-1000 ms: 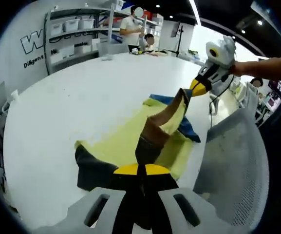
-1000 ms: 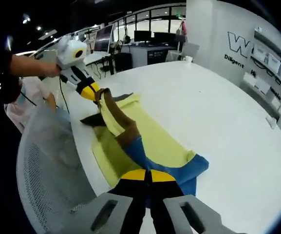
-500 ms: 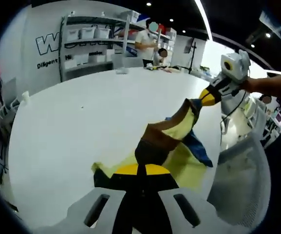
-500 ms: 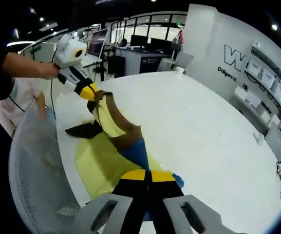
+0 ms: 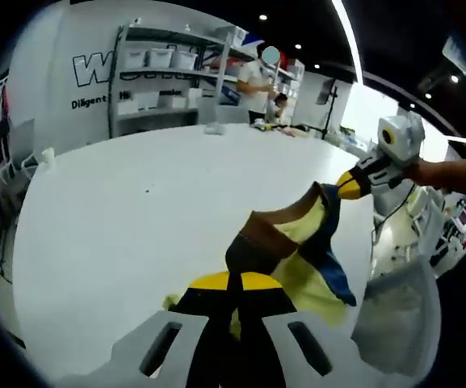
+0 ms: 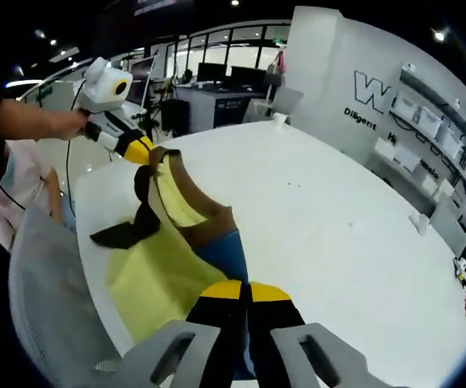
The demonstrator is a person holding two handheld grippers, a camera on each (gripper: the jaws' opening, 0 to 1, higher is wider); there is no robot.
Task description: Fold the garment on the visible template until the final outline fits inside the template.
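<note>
White table (image 6: pixel 329 210), yellow-brown-blue garment (image 6: pixel 176 242) lifted taut — template apparently hidden beneath

Both grippers are held raised and well apart, the left gripper (image 6: pixel 144 151) and the right gripper (image 5: pixel 347 184) each with jaws closed on cloth, each gripped by a bare forearm's hand (image 5: pixel 414 170).

The left gripper (image 5: pixel 229 279) has black jaws with a curved yellow band across their tips, rising from a pale grey moulded body with two slanted slots below them. The right gripper (image 6: pixel 246 288) looks the same: black jaws, yellow band, grey slotted body. Seen from across, each carries a white housing and a yellow nose.
</note>
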